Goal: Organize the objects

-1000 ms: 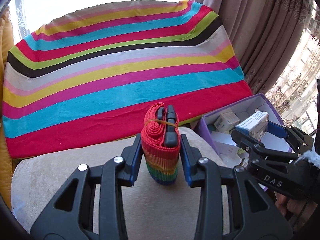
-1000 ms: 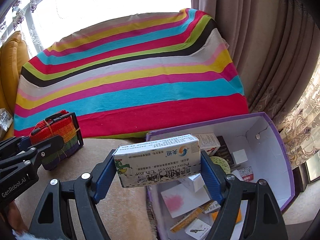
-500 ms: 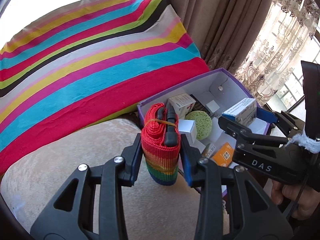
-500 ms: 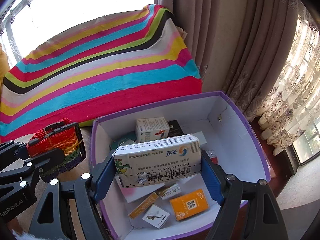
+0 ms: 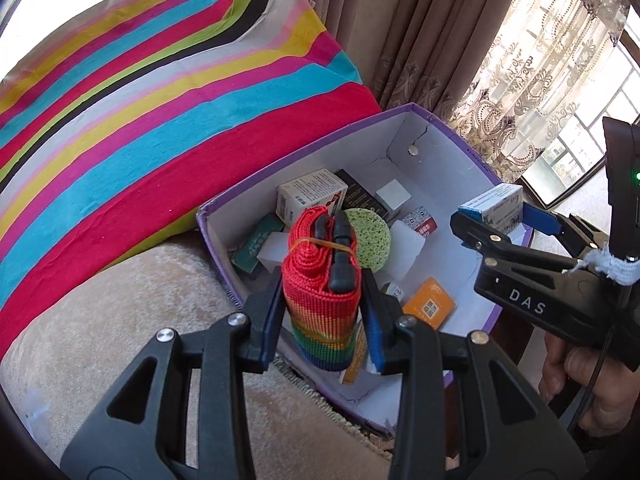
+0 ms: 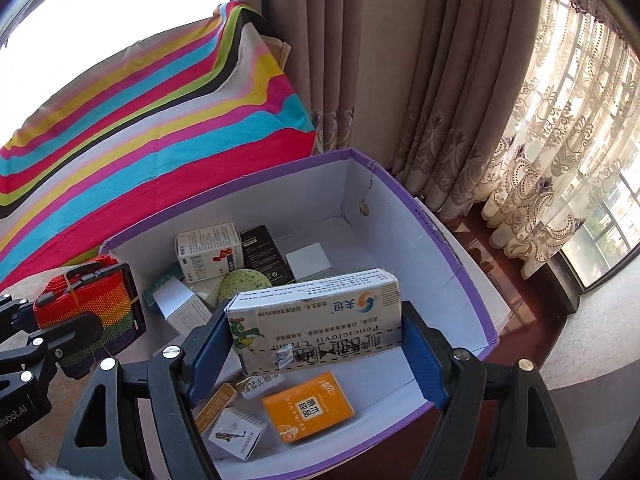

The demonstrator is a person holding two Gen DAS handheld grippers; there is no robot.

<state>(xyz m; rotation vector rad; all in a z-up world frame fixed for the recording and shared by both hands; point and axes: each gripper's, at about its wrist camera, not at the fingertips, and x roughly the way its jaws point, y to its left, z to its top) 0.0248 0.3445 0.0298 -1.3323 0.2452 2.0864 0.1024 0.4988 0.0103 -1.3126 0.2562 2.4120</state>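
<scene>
Both hands had swung from the beige cushion to the purple-rimmed white cardboard box (image 6: 460, 264). Left gripper (image 5: 322, 312) pinched the rolled rainbow webbing strap (image 5: 320, 300) above the box's near edge; right gripper (image 6: 316, 340) clamped the long white cream carton (image 6: 316, 320) over its middle. Release likely next.

Light: bright daylight through the window (image 6: 592, 208) at my right
Glare: far-left sky blown white
Edges: fisheye bending, dark corners
Focus: sharp, no blur
</scene>
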